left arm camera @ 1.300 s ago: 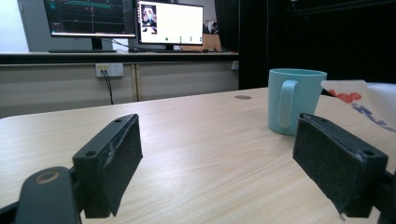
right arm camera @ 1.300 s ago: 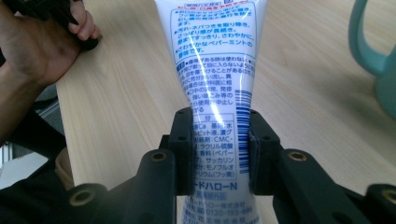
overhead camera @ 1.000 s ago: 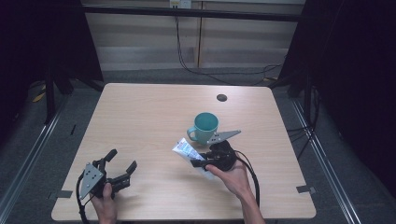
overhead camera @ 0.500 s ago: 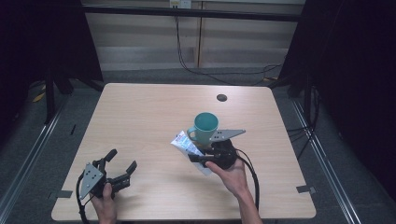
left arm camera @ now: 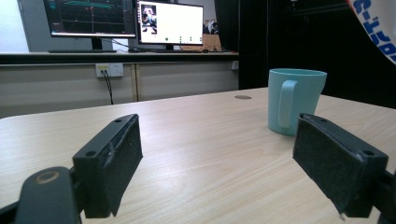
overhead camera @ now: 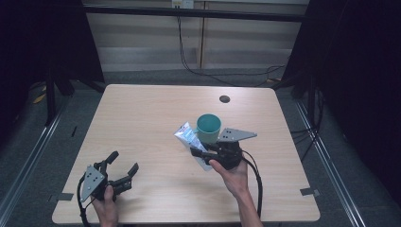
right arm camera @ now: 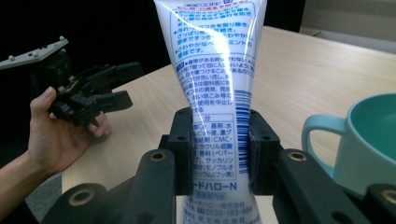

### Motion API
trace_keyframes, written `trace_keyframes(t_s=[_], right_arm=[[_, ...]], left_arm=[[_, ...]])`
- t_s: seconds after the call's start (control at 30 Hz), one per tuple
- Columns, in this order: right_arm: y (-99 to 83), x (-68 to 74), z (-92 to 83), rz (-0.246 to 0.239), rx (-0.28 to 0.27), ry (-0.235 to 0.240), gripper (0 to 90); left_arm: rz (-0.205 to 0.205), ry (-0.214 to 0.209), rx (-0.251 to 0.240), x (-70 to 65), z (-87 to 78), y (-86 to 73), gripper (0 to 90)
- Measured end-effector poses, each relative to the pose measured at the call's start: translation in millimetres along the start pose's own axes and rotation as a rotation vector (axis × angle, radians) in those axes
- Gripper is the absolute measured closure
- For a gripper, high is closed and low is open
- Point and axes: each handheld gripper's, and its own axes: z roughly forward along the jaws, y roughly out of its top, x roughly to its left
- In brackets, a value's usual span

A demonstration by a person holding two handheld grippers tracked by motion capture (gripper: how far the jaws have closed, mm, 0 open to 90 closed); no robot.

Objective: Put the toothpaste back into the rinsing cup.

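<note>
A white and blue toothpaste tube (right arm camera: 215, 84) is clamped between the jaws of my right gripper (right arm camera: 219, 149), its flat end pointing up and away. In the high view the tube (overhead camera: 188, 137) slants up to the left of my right gripper (overhead camera: 201, 157), just left of a teal mug (overhead camera: 208, 127). The mug (right arm camera: 364, 140) stands upright on the table, its handle toward the tube. My left gripper (overhead camera: 124, 168) rests near the table's front left corner, jaws wide apart with nothing between them. From it the mug (left arm camera: 294, 100) shows ahead to the right.
The wooden table (overhead camera: 151, 113) has a small dark hole (overhead camera: 224, 99) near its far edge. Black frame posts and cables stand beyond it. Monitors (left arm camera: 123, 18) sit on a counter behind the table. A cable (overhead camera: 257, 184) trails from my right gripper.
My right gripper has shifted slightly left and toward the front with the tube, which now tilts more upright beside the mug. The left gripper has stayed put.
</note>
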Motion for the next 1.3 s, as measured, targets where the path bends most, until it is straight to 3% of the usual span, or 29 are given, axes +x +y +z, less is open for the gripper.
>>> trace_keyframes(t_s=[0.33,0.67,1.3], right_arm=[[6.0,2.5,-7.7,-0.022,-0.11,-0.02,68.6],[10.0,3.0,-12.1,-0.021,-0.178,-0.036,68.6],[22.0,-5.4,-16.8,-0.019,-0.201,-0.066,68.5]], left_arm=[[0.0,0.002,-0.004,-0.2,0.2,-0.2,15.5],[-0.001,0.001,-0.004,-0.2,0.2,-0.1,15.5],[-0.001,0.001,-0.004,-0.1,0.2,-0.2,15.6]])
